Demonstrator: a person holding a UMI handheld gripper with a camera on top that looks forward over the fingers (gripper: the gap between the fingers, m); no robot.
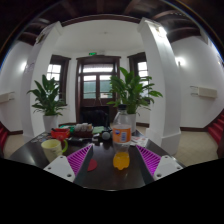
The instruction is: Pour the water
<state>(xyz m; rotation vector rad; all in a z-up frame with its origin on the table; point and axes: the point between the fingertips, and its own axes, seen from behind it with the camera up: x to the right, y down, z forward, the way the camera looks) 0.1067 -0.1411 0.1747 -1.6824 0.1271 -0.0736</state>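
A: 1 bottle (122,128), upright on the dark table (110,178), orange liquid low in it, label round the middle. Stands just ahead of the fingers, between their lines.

B: Gripper (113,160)?

A: Spread apart, pads clear of the bottle, nothing clamped. So the task's barely begun by my read: no grasp, no tilt, no pour.

B: Count?

A: 1 bottle, 1 yellow-green cup (52,147) to the side, prob. the receiver. 2 potted plants (45,97) beyond. Clutter behind cup, can't ID.
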